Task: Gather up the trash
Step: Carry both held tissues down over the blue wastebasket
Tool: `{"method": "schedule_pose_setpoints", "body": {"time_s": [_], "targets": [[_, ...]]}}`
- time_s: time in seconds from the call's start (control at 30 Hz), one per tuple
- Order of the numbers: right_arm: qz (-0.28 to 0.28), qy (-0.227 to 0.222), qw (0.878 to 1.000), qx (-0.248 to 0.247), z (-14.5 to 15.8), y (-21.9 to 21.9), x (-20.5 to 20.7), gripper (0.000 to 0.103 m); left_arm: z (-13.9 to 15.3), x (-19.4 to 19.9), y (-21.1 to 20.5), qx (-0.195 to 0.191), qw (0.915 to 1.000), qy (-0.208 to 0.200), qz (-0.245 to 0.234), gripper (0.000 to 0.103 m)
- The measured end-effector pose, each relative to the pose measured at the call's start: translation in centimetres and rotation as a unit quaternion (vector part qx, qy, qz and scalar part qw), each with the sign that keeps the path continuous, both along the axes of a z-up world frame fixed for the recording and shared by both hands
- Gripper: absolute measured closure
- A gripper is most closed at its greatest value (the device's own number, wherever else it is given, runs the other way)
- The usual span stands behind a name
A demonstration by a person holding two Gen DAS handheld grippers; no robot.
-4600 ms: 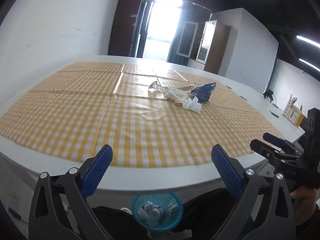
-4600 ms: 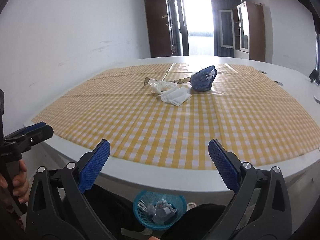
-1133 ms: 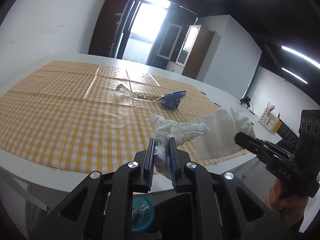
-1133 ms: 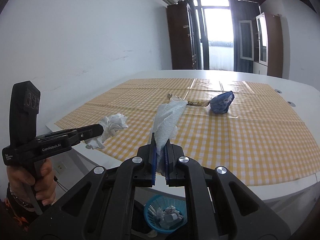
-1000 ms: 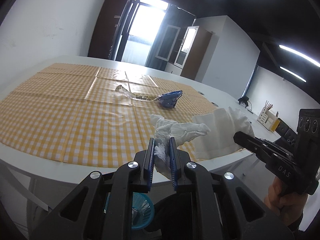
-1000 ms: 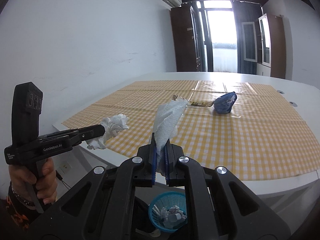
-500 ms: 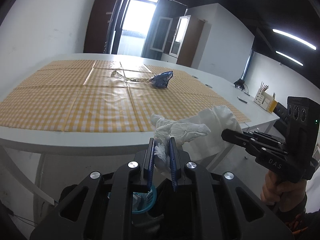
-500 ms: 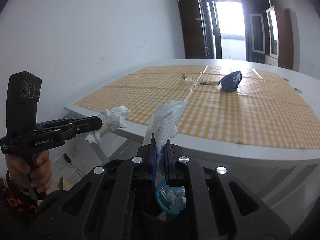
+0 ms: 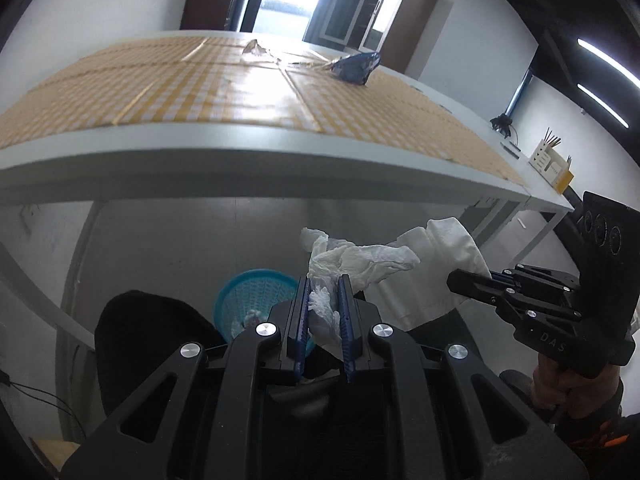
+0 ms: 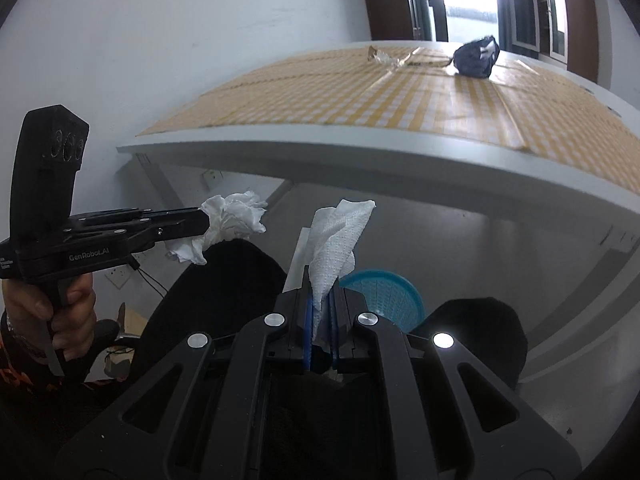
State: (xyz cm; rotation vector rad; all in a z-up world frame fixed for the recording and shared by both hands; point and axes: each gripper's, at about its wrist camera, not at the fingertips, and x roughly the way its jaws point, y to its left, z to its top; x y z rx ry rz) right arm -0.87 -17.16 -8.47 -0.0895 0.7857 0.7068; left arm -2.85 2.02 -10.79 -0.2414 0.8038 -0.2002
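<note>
My left gripper [image 9: 323,292] is shut on a crumpled white tissue [image 9: 352,264], held below the table's edge; it also shows in the right wrist view [image 10: 230,220]. My right gripper [image 10: 321,298] is shut on a flat white paper napkin [image 10: 338,236], also seen in the left wrist view [image 9: 444,256]. A blue mesh trash basket [image 9: 256,290] stands on the floor under the table, just ahead of both grippers [image 10: 384,292]. A blue crumpled bag [image 9: 356,67] and a clear plastic wrapper [image 9: 256,49] lie on the yellow checked tablecloth [image 9: 160,80].
The white table edge [image 9: 240,156] hangs above the grippers. Black rounded shapes [image 9: 148,336] flank the basket. A table leg [image 10: 154,180] stands at the left. A holder with sticks [image 9: 550,162] sits far right.
Both grippers have dropped from table height to below the table edge, carrying the tissue and the napkin. The basket is now closer and just ahead of them.
</note>
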Motion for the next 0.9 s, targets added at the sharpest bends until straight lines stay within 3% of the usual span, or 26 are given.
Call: {"method": "schedule_pose_setpoints", "body": {"time_s": [0.3,0.53,0.77,0.9], "targets": [[-0.027,0.063,0.996,-0.049,-6.6,1.9,3.1,0.097,-7.8,3.2,0.9,-0.002,0.9964,0.084,0.01,0.09],[-0.037,0.097,0.991,-0.083,-10.5,3.8,6.6,0.097,-11.9,6.6,1.5,0.007,0.9924,0.122,0.017,0.09],[-0.031,0.168,0.981,-0.097,-15.3,5.5,10.3,0.097,-16.5,10.5,2.6,-0.009,0.9833,0.173,0.054,0.09],[-0.03,0.191,0.975,-0.113,-17.5,6.5,11.7,0.097,-19.1,12.0,3.7,-0.039,0.9743,0.211,0.07,0.09]]}}
